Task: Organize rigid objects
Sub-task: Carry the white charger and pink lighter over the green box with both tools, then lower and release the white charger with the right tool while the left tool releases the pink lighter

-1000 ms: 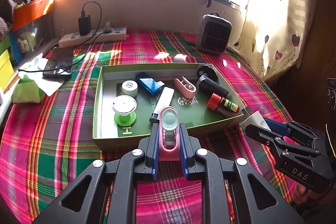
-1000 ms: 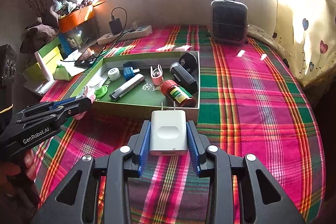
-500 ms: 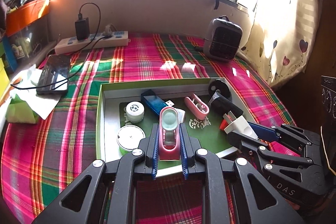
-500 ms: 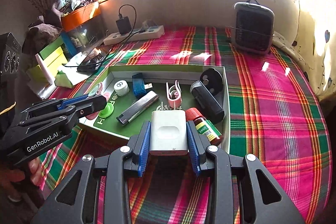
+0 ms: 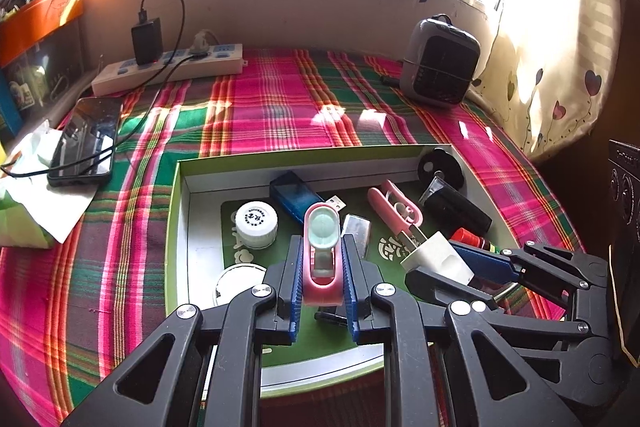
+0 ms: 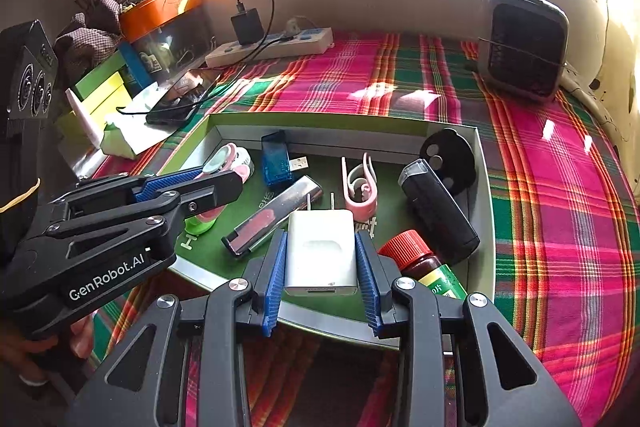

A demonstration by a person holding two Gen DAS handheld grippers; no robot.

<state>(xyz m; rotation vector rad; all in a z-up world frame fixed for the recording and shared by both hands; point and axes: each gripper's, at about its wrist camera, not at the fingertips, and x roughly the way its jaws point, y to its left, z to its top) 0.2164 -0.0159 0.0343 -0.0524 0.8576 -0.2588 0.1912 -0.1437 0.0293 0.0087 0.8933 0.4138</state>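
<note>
Left gripper (image 5: 322, 269) clamped on a pink clip (image 5: 322, 247), held over the green tray (image 5: 176, 227) near the white cap (image 5: 256, 223) and blue USB stick (image 5: 294, 195). Right gripper (image 6: 322, 263) clamped on a white charger (image 6: 321, 251), prongs forward, over the tray's near edge, between the silver lighter (image 6: 276, 217) and red-capped bottle (image 6: 424, 267). Tray sits on a plaid-covered worktop (image 6: 560, 207).

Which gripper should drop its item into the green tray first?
Probably the right. The right gripper holds the white charger over bare tray floor at the near rim. The left gripper, shut on the pink clip, hangs above the silver lighter and white cap.
</note>
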